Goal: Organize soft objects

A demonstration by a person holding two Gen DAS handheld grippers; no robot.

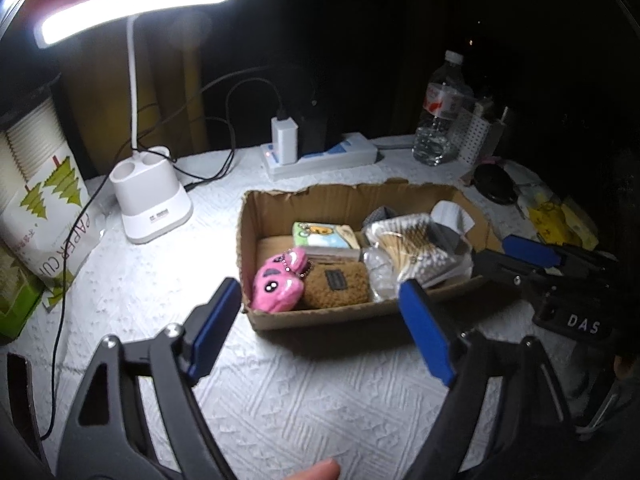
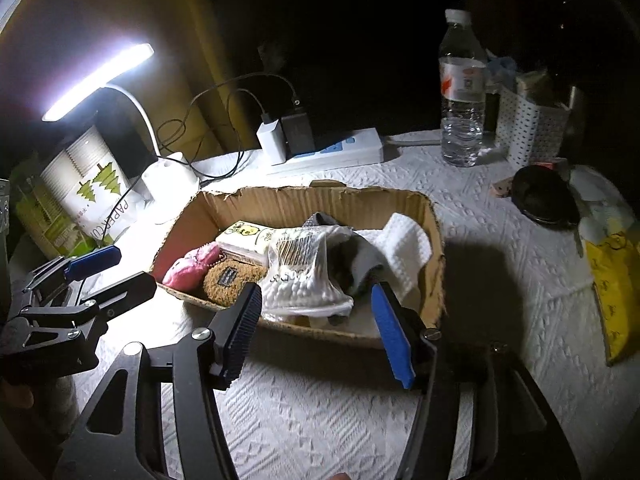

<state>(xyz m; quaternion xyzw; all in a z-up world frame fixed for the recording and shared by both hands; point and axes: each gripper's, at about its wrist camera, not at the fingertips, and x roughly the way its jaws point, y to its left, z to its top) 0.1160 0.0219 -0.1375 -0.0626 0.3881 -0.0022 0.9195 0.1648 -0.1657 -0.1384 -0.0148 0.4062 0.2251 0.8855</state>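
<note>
Box [image 2: 434,216] is showing raw brown cardboard, matt, edges torn rough. Cloth [image 1: 320,400] on the table is looking white, embossed, matt. Pink toy [image 1: 278,286] is shining glossy; brown pouch [image 1: 336,288] is looking fuzzy, fleece-like. Swab bag [image 2: 304,272] is glinting as clear plastic film. Bottle [image 2: 462,120] is showing clear glossy plastic. Lamp base [image 1: 154,204] is looking smooth white plastic.

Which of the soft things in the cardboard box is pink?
The pink plush toy at the box's left end, beside the brown fuzzy pouch; it alone is pink.
</note>
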